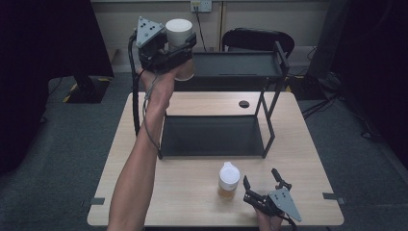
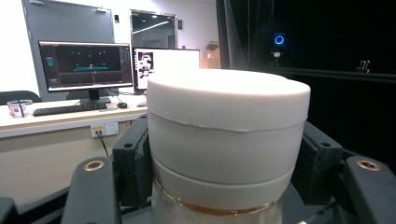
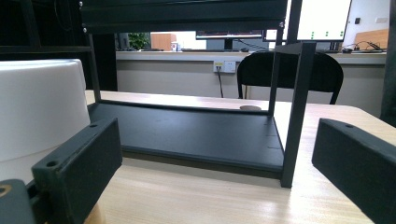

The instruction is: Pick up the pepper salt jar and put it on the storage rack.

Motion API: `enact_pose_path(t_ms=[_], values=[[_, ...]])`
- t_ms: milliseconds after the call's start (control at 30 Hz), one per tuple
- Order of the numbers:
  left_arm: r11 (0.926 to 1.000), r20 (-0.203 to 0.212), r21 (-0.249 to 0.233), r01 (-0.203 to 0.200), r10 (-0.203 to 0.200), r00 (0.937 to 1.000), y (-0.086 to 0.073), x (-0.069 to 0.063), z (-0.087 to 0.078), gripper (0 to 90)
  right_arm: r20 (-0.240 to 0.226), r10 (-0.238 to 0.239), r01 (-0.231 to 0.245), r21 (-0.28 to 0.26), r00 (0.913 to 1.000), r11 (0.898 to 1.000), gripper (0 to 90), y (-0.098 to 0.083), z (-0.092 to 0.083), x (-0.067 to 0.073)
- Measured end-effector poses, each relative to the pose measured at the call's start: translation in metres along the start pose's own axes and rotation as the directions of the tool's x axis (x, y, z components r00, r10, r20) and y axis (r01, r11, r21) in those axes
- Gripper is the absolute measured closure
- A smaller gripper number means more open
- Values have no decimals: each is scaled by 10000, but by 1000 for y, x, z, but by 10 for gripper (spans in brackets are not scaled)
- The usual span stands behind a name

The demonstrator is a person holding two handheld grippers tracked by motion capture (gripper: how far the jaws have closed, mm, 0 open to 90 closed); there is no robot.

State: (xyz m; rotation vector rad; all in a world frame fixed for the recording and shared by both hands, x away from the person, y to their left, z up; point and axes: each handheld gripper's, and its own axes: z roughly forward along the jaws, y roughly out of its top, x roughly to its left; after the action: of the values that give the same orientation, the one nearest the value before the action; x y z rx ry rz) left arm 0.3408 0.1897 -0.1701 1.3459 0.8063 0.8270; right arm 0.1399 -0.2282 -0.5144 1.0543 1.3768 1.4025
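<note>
Near the front edge of the desk [image 1: 144, 192], toward its right corner, your right gripper [image 1: 262, 188] rests low with its jaws spread wide and nothing between them. That looks like a waiting pose: level with the wood, aimed across at the rack. Just beside its left jaw stands a second jar [image 1: 229, 180], white-capped with amber contents, upright on the desk; the right gripper view puts its cap right up against that jaw, so whether they touch I cannot tell. It sits close enough that you could take it next, at a guess.

Farther back, the black two-tier rack [image 1: 264, 125] stands around the middle of the desk, lower shelf bare, which leaves you room on either level.

Beyond that, up at the rack's far left corner, your left gripper [image 1: 179, 45] is raised high and clamped on the white-lidded jar [image 1: 179, 33]. The left gripper view shows both pads pressing just under the lid [image 2: 229, 121], the jar upright. Holding it level and above the top shelf suggests you're lining up to set it there without tipping the contents.
</note>
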Motion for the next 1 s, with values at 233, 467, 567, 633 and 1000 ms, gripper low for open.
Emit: enact_pose_path(t_ms=[233,467,567,633,1000], values=[[9997,-226,186,156,-152,9996,-1,5,19,345,55,3,-3,4,10000,10000,4,0,0,1],[9991,-596,415,50,-25,9982,0,6,39,344,49,2,-2,5,10000,10000,4,0,0,1],[9986,-644,533,61,-26,9979,0,7,44,344,32,3,-3,4,10000,10000,4,0,0,1],[9978,-702,652,146,-100,9975,0,8,47,344,28,6,-6,4,10000,10000,4,0,0,1],[9955,-717,946,37,31,9974,-5,8,55,344,1,-3,3,3,10000,10000,3,0,0,0]])
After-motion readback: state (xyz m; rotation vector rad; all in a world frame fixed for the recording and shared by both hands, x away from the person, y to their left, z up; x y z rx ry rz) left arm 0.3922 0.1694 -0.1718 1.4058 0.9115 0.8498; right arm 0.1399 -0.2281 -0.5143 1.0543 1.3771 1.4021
